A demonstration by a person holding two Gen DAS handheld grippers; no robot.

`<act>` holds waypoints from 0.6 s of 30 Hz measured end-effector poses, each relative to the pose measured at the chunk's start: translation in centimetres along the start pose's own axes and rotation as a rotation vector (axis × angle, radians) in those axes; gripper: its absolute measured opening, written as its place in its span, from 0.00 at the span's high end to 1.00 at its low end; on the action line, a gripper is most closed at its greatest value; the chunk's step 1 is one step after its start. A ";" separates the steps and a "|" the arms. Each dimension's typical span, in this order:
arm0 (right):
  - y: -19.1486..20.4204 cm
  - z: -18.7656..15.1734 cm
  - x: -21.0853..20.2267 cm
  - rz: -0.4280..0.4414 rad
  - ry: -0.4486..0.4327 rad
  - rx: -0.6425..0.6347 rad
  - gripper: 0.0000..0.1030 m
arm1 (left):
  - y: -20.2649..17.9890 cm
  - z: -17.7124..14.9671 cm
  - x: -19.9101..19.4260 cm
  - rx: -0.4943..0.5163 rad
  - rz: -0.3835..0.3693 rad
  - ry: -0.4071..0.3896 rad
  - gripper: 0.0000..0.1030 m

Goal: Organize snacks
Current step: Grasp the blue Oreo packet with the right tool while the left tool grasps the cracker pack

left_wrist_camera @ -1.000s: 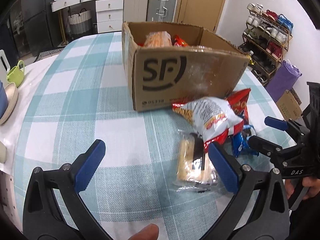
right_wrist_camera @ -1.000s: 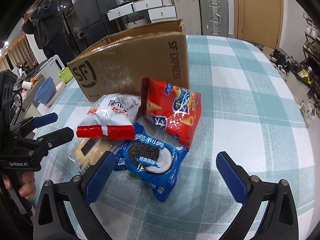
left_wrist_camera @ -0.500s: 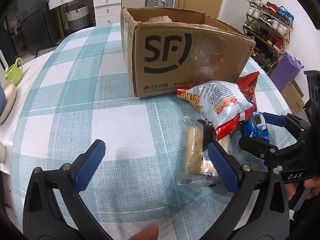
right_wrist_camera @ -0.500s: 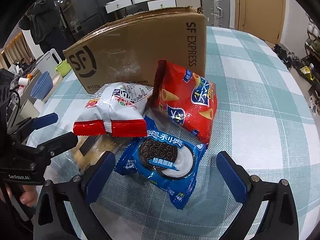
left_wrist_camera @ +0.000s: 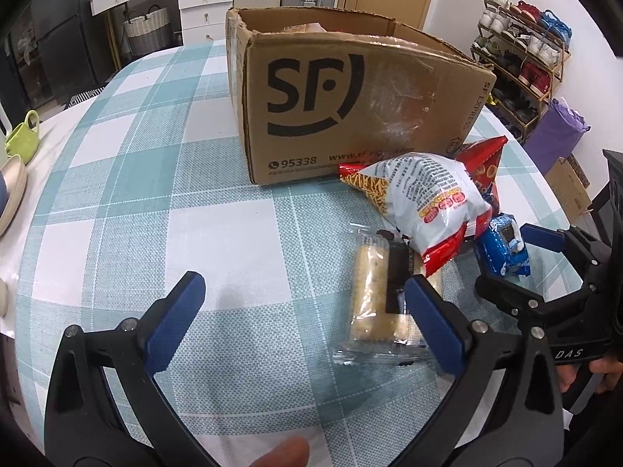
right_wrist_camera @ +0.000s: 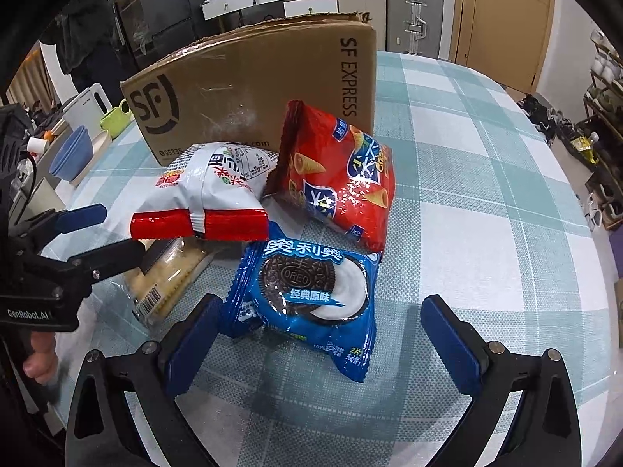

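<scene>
A brown SF cardboard box (left_wrist_camera: 350, 97) (right_wrist_camera: 253, 89) stands open on the checked table (left_wrist_camera: 155, 202). In front of it lie a white snack bag (left_wrist_camera: 424, 202) (right_wrist_camera: 210, 202), a red cone-snack bag (left_wrist_camera: 483, 163) (right_wrist_camera: 342, 183), a blue Oreo packet (left_wrist_camera: 506, 245) (right_wrist_camera: 311, 295) and a clear cracker pack (left_wrist_camera: 377, 299) (right_wrist_camera: 171, 284). My right gripper (right_wrist_camera: 323, 344) (left_wrist_camera: 502, 257) is open, low over the table, with the Oreo packet between its fingers. My left gripper (left_wrist_camera: 305, 323) (right_wrist_camera: 120, 231) is open, its right finger over the cracker pack's edge.
A green cup (left_wrist_camera: 23, 138) and blue bowls (right_wrist_camera: 72, 155) sit at the table's left edge. Snacks show inside the box. A shoe rack (left_wrist_camera: 521, 39) and a purple bag (left_wrist_camera: 557, 136) stand beyond the right edge. A person (right_wrist_camera: 85, 50) stands in the background.
Both grippers have moved forward and lower toward the snack pile. The right gripper's fingers now straddle the Oreo packet. Both stayed open.
</scene>
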State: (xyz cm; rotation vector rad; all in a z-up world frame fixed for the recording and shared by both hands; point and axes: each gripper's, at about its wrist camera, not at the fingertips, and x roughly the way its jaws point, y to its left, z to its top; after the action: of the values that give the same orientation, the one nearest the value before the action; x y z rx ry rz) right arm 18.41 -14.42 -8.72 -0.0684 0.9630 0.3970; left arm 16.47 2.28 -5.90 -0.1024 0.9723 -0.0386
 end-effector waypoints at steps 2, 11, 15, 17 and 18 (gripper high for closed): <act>0.0 0.0 0.0 0.005 -0.001 -0.001 0.00 | -0.1 -0.1 0.1 0.005 -0.002 0.005 0.01; -0.9 0.0 -0.3 0.032 -0.021 0.042 0.05 | -1.2 -0.6 0.0 0.038 -0.043 0.025 0.01; -1.7 -0.3 -0.9 0.075 -0.044 0.075 0.17 | -1.9 -0.6 0.2 0.057 -0.047 0.035 0.01; -1.8 -0.4 -1.1 0.089 -0.057 0.086 0.23 | -2.1 -0.6 0.5 0.062 -0.044 0.042 0.01; -1.9 -0.5 -1.1 0.094 -0.064 0.090 0.24 | -2.3 -0.7 0.5 0.066 -0.045 0.045 0.01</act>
State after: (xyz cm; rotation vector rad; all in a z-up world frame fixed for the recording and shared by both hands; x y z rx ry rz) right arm 18.16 -16.64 -8.32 0.0717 0.9216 0.4391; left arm 16.18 -0.08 -6.49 -0.0630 1.0127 -0.1144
